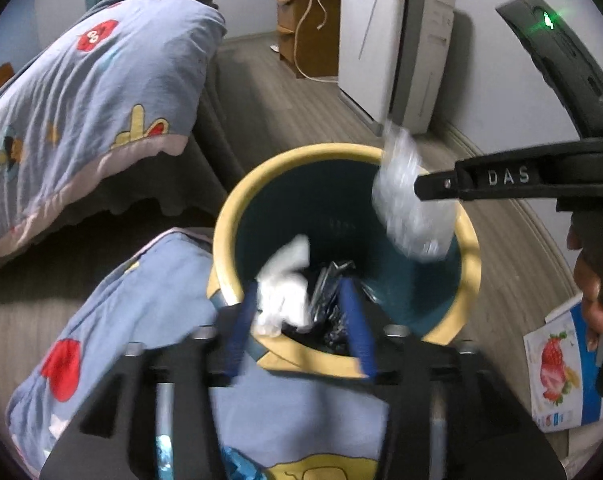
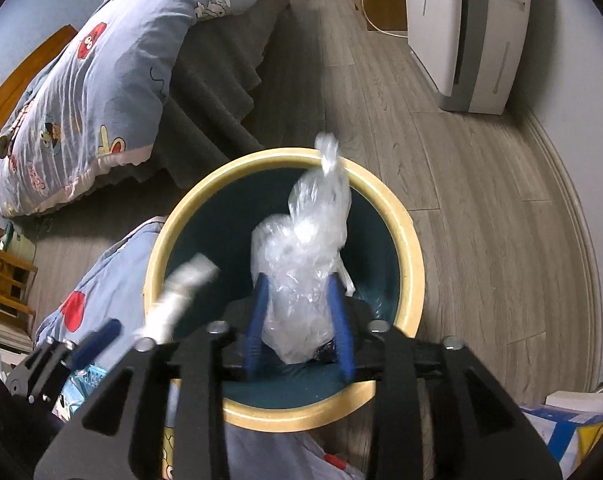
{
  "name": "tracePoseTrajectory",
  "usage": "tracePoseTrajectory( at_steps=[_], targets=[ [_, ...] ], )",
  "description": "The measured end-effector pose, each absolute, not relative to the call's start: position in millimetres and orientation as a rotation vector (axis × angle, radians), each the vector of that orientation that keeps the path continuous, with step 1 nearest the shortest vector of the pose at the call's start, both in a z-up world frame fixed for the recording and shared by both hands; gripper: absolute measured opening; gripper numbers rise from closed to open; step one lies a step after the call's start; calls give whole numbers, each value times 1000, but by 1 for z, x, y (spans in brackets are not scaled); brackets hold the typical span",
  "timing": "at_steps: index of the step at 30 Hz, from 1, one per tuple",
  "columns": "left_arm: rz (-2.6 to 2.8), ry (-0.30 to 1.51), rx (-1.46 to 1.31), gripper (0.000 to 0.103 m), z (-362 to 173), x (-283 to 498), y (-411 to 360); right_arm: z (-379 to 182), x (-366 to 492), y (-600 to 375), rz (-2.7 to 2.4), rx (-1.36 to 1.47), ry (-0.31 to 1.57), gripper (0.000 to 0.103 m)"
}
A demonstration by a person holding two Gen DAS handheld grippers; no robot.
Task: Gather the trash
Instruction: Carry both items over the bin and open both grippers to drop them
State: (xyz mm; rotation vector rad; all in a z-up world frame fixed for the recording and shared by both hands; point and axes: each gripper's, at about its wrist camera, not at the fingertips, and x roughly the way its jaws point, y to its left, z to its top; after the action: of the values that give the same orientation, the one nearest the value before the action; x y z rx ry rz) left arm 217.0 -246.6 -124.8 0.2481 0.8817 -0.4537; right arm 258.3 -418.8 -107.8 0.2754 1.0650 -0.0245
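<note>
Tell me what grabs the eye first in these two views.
The yellow-rimmed bin with a dark teal inside fills the middle of both views, beside the cartoon-print bedding. Over its opening, the right gripper holds a crumpled clear plastic bag, while the left gripper has white crumpled paper between its blue fingers.

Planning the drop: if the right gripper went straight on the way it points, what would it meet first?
Probably the bin's dark inner wall or floor. The right gripper, holding a clear bag, points down into the open bin. Nothing else shows in the way, though depth is unclear.
</note>
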Motion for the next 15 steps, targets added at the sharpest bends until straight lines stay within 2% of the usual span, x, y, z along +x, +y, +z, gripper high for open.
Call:
tracePoseTrajectory(
  at_steps=[2, 4, 5, 7, 8, 15],
  targets=[
    [-444, 879, 239, 65, -124, 217, -245, -107, 258, -419, -29, 276, 1061, 46],
    [-433, 878, 230, 75, -124, 217, -242, -105, 258, -419, -34, 275, 1051, 64],
    [-428, 872, 229, 81, -124, 216, -240, -104, 259, -419, -36, 276, 1042, 69],
    [-409, 854, 224, 90, -122, 213, -236, -100, 258, -419, -46, 280, 1020, 95],
    [-401, 849, 221, 93, -122, 212, -235, -99, 257, -420, -52, 280, 1010, 98],
    [-330, 869, 185, 96, -119, 204, -208, -102, 260, -416, -110, 248, 1047, 97]
  ],
)
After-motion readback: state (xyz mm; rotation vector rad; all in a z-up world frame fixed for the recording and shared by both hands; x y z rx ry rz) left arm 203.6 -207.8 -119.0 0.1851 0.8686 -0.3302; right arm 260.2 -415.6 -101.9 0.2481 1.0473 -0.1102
